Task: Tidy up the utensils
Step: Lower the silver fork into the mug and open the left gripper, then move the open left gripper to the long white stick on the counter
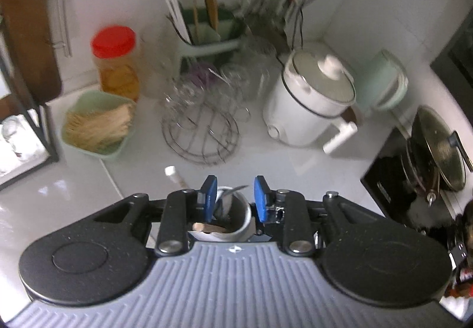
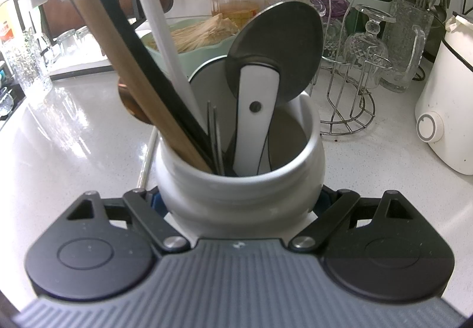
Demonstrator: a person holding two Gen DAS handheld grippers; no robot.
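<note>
A white ceramic utensil crock (image 2: 236, 180) stands on the white counter, and my right gripper (image 2: 241, 199) is shut on its lower body, jaws spread wide around it. Its fingertips are hidden behind the crock. Inside the crock stand a pizza cutter (image 2: 275, 41) with a white handle, a wooden handle (image 2: 127, 62), a black handle, a white rod (image 2: 159, 32) and thin metal sticks (image 2: 214, 133). In the left wrist view the same crock (image 1: 241, 218) lies just below my left gripper (image 1: 233, 198), which is open, its blue pads (image 1: 208, 198) touching nothing.
Behind the crock are a green bowl (image 1: 88, 150) of thin sticks, a red-lidded jar (image 1: 115, 62), a wire rack (image 1: 201, 127) with glasses, a green utensil drainer (image 1: 204, 29) and a white cooker (image 1: 310, 100). A lidded pot (image 1: 437, 150) sits on the hob at right.
</note>
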